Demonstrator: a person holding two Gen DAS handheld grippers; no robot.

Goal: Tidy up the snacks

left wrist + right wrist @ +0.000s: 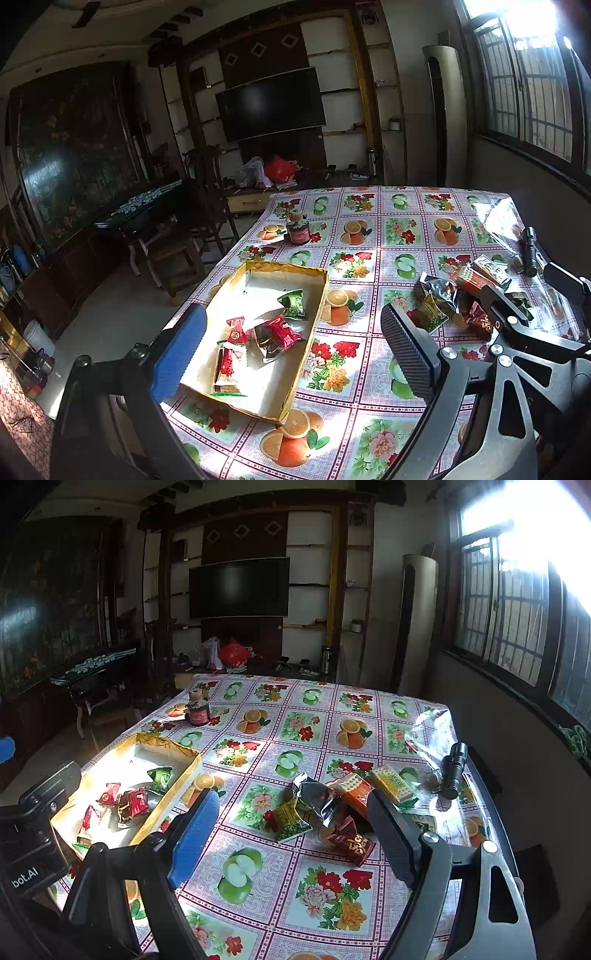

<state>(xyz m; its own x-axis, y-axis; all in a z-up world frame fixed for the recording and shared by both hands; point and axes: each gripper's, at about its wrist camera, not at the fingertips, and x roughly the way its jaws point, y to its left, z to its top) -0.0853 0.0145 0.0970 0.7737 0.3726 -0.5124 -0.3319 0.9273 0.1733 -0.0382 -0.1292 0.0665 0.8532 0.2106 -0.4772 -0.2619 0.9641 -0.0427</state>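
Your left gripper [295,350]: fingers wide, empty, above the cardboard box [314,295] holding several snack packets [280,332]. Your right gripper [295,834]: wide, empty, above loose snacks [332,805] on the tablecloth [295,720].

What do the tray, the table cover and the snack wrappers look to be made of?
Tray: likely cardboard, matte white inside, worn yellow rim.
Table cover: probably vinyl or oilcloth; glossy glare on a printed fruit pattern.
Snack wrappers: apparently foil or plastic film, crinkled and shiny.
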